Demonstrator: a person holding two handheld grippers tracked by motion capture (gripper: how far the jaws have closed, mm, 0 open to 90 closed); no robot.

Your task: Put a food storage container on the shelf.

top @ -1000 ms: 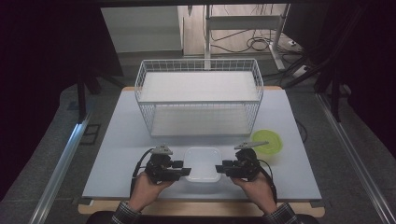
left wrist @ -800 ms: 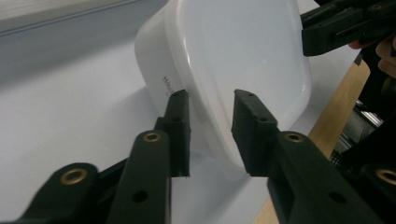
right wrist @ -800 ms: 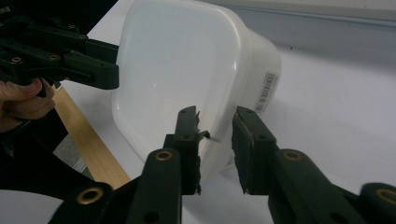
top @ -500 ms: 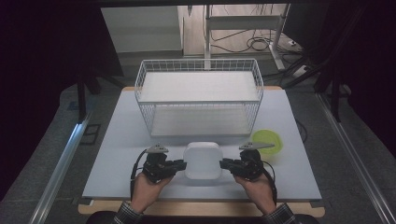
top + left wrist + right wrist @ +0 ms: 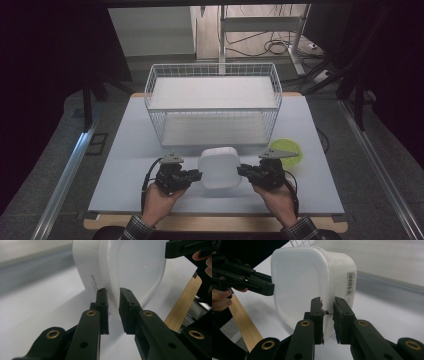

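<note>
I have the white container [image 5: 219,167] pinched by its rim on both sides — left claw [image 5: 196,176], right claw [image 5: 244,172] — tipped on edge above the counter [image 5: 125,150], probably bound for the wire basket [image 5: 212,100].

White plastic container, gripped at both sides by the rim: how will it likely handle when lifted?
The white plastic container looks thin-walled and translucent, so probably light. Its rim is pinched by the left tool and the right tool, so it may flex a little. The glossy surface could let it slip or swing.
</note>
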